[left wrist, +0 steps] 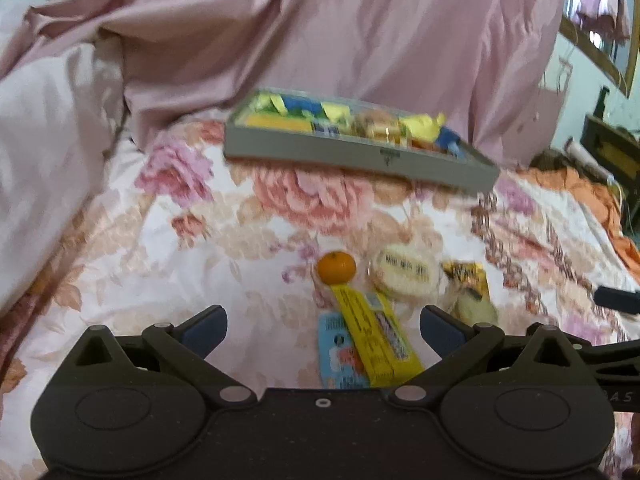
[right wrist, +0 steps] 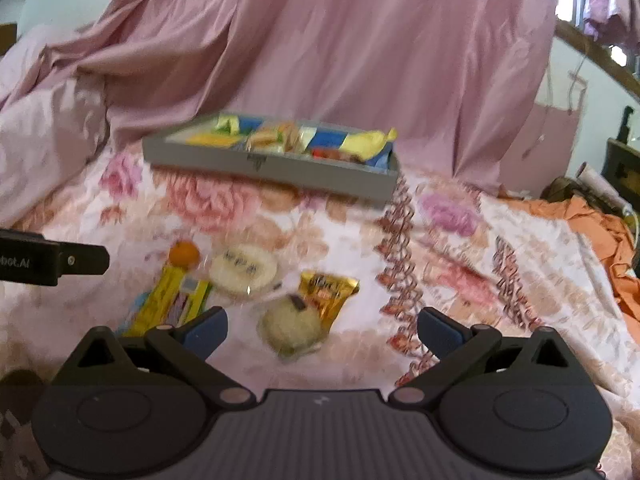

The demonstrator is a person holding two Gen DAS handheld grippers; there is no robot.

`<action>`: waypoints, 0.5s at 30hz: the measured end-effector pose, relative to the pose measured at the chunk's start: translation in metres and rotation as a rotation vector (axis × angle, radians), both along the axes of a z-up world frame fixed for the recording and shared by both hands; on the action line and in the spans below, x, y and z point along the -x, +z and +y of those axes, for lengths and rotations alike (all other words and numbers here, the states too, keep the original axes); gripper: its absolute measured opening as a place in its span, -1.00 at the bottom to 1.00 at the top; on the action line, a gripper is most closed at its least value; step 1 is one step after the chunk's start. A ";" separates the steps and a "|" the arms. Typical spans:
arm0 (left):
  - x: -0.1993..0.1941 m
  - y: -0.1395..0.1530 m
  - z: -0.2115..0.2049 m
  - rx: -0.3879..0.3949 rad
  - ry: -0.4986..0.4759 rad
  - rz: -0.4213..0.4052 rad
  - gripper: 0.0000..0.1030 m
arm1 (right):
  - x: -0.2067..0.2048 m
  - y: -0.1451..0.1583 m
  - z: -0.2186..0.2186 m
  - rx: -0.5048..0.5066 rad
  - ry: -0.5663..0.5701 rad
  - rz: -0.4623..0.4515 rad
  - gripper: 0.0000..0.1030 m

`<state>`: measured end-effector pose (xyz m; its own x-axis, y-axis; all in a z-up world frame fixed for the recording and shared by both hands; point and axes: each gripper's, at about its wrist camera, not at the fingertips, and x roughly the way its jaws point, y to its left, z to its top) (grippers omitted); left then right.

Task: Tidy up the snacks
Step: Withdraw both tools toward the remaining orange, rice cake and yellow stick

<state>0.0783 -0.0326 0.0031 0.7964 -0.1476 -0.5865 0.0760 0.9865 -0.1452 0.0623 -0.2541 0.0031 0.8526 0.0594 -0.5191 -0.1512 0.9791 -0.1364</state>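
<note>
A grey tray point(left wrist: 352, 158) point(right wrist: 280, 168) filled with several wrapped snacks sits at the back of the floral bedspread. Loose snacks lie in front. They are an orange point(left wrist: 336, 267) point(right wrist: 184, 254), a round white wrapped cake point(left wrist: 404, 274) point(right wrist: 243, 270), a yellow bar point(left wrist: 374, 338) point(right wrist: 160, 304), a blue packet point(left wrist: 340, 356), a gold packet point(left wrist: 468, 276) point(right wrist: 326, 292) and a pale round bun point(right wrist: 291, 326). My left gripper point(left wrist: 323, 330) is open over the yellow bar and blue packet. My right gripper point(right wrist: 322, 330) is open just above the bun.
Pink satin sheets point(right wrist: 320, 48) are heaped behind the tray and at the left. An orange cloth point(right wrist: 600, 224) lies at the right edge of the bed. The left gripper's body point(right wrist: 48, 262) juts in from the left of the right wrist view.
</note>
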 end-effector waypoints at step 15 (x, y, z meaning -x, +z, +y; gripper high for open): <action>-0.049 -0.025 -0.037 -0.015 -0.056 0.154 0.98 | -0.026 -0.033 -0.008 0.276 0.264 0.039 1.00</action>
<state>0.1274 -0.0700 -0.0223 0.6877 -0.1795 -0.7035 0.1087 0.9835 -0.1447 0.0883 -0.2621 -0.0299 0.8061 0.1282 -0.5778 -0.4038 0.8329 -0.3785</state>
